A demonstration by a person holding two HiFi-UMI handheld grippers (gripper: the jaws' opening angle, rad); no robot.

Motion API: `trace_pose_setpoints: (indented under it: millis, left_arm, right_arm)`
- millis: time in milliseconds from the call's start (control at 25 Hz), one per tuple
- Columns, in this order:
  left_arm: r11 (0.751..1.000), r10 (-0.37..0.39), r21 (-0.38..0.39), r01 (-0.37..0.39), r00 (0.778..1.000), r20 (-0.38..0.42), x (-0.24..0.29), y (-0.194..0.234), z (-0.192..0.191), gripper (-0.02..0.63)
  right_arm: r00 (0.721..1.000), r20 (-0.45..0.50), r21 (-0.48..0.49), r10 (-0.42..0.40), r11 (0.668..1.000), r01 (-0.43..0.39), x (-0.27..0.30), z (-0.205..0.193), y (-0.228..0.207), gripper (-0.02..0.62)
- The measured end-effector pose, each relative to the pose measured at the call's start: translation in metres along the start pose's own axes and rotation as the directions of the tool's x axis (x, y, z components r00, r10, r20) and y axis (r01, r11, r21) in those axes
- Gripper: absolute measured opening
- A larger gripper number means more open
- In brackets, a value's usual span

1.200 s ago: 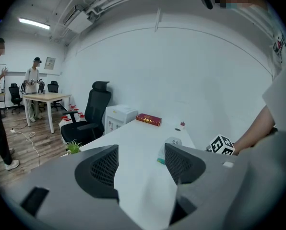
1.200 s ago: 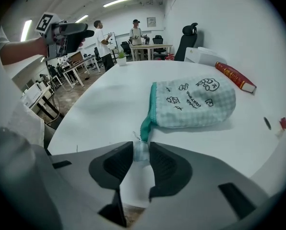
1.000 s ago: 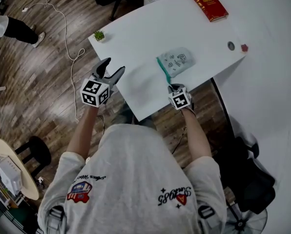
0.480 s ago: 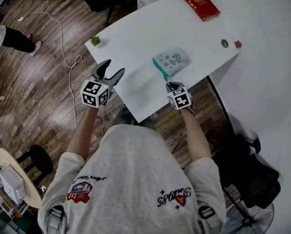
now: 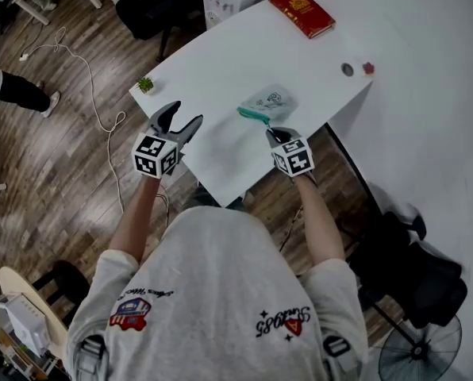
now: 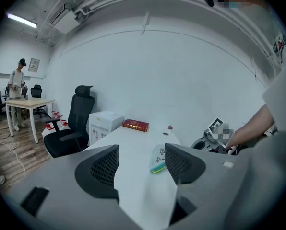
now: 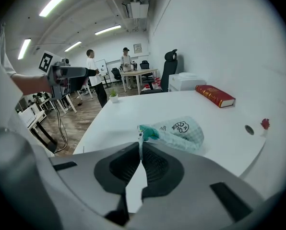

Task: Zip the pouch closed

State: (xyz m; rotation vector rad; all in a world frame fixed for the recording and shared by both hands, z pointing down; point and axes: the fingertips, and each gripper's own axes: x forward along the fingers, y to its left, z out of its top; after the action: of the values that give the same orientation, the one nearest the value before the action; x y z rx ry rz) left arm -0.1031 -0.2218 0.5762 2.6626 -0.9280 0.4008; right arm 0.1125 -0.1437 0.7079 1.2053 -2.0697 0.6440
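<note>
Right gripper view: the pale checked pouch [image 7: 181, 130] lies on the white table [image 7: 133, 109] just beyond the jaw tips and a little right of them. Its teal zipper end reaches the tips. The right gripper [image 7: 140, 148] is clenched on the small zipper pull [image 7: 140, 137] at that end. Further beyond the jaws sit a red book [image 7: 215, 96] to the right and a small plant [image 7: 113, 95] to the left. The left gripper [image 6: 140, 161] has its jaws released and nothing between them; the pouch shows well ahead of them.
</note>
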Motion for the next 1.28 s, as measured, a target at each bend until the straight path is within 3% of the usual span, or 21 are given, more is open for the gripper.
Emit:
trace_pose_setpoints:
  millis: [360, 680, 1280]
  left_arm:
    - [0.998, -0.046, 0.034, 0.045, 0.999, 0.026, 0.011, -0.005, 0.023, 0.299]
    - [0.994, -0.093, 0.063, 0.09, 0.994, 0.049, 0.025, -0.012, 0.043, 0.299]
    - [0.973, -0.227, 0.054, 0.223, 0.971, 0.078, 0.058, -0.047, 0.074, 0.297]
  right_arm:
    - [0.991, 0.12, 0.002, -0.065, 0.998, 0.065, -0.032, 0.052, -0.016, 0.015]
    - [0.965, 0.23, 0.016, -0.129, 0.992, 0.129, -0.068, 0.097, -0.033, 0.015]
    - [0.916, 0.359, 0.039, -0.181, 0.983, 0.179, -0.149, 0.122, -0.032, 0.015]
